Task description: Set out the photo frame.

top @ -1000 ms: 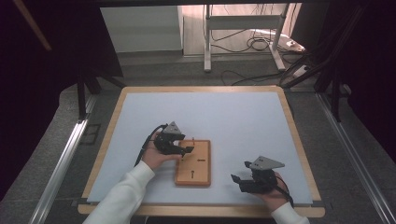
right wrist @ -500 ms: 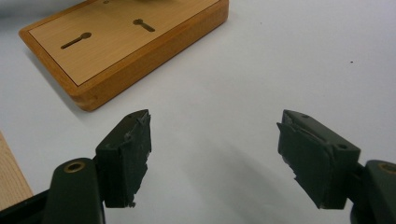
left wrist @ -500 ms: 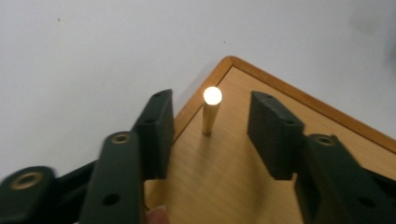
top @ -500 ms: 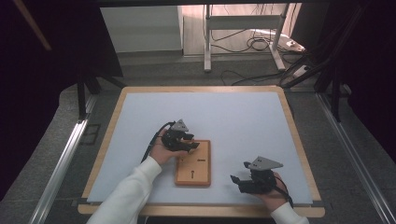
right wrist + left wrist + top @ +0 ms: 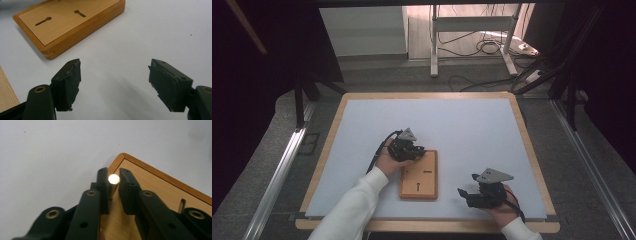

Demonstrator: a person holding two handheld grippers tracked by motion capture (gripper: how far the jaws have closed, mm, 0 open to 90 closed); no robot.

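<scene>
Gripping a small round-headed wooden peg (image 5: 113,180) with my left gripper (image 5: 114,178), jaws just closed on it, peg upright at the corner of the flat wooden slotted board (image 5: 419,175), my right gripper (image 5: 113,82) gaping, resting near the board on the pale blue tabletop (image 5: 462,125), nothing between.

High view overhead; gripper views close, low; all share wooden board (image 5: 419,175)

Desk (image 5: 362,125): wood-rimmed, pale blue-white top.
Wooden block (image 5: 419,175): lying flat near the front edge, slots facing up, left of centre.
</scene>
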